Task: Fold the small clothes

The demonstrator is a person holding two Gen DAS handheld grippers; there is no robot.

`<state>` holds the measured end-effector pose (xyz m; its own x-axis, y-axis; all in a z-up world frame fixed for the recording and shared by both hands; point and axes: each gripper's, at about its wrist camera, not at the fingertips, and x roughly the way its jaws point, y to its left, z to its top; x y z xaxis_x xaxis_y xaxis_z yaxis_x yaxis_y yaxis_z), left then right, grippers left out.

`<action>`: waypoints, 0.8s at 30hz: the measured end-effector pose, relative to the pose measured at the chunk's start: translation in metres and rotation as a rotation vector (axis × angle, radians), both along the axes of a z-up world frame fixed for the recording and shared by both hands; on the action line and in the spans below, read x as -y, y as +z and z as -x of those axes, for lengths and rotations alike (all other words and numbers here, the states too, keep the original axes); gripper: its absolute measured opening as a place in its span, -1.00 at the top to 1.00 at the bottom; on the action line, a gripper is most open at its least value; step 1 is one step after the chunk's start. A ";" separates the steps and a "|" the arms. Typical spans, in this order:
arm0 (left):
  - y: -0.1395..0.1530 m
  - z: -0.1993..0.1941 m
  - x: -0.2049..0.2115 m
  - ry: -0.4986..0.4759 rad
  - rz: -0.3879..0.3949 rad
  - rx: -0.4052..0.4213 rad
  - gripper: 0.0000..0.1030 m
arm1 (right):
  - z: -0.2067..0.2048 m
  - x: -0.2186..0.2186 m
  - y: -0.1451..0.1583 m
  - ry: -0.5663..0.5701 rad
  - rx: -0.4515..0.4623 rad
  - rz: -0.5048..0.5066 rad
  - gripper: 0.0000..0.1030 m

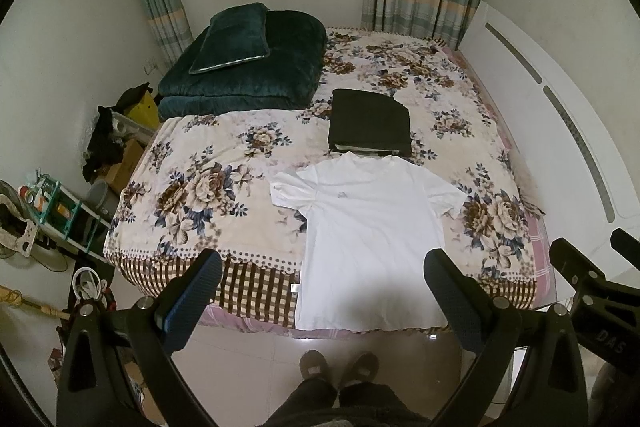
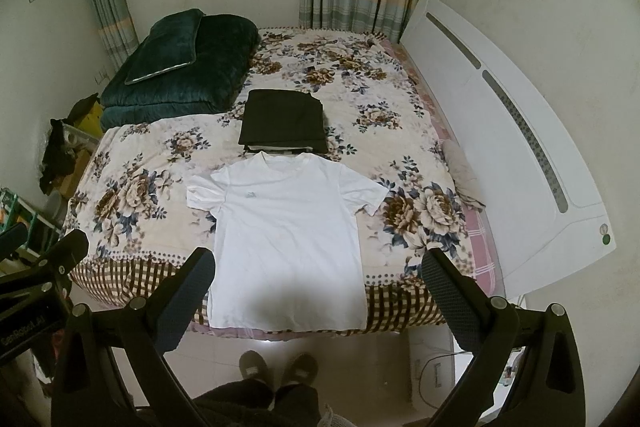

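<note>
Grippers, left gripper (image 1: pixel 322 281) and right gripper (image 2: pixel 320 279), hang wide-jawed and empty above the flat white shirt (image 1: pixel 368 227), so pinching both sleeves from nine and three o'clock seems best.

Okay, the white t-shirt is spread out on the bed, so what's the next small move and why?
Probably lower the left gripper to the shirt's left sleeve to start folding that side inward. The white t-shirt lies flat and face up with its hem at the near bed edge, both grippers are open and empty above it, and a folded dark garment already sits beyond the collar.
</note>
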<state>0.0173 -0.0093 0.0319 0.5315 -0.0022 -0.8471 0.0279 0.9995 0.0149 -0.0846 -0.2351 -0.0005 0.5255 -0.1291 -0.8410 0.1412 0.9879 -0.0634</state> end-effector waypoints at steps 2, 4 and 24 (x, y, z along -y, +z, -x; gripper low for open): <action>0.000 -0.001 0.000 -0.001 0.001 0.000 -1.00 | 0.000 0.000 -0.001 0.001 0.000 0.000 -1.00; 0.001 -0.001 0.001 0.001 0.000 0.000 -1.00 | 0.001 0.001 -0.002 0.001 -0.001 -0.005 -1.00; -0.002 0.002 0.000 -0.001 -0.002 0.006 -1.00 | -0.002 -0.002 0.000 0.001 0.001 -0.008 -1.00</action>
<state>0.0155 -0.0089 0.0303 0.5364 -0.0006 -0.8439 0.0284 0.9994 0.0174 -0.0825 -0.2328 -0.0001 0.5261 -0.1220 -0.8416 0.1407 0.9885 -0.0553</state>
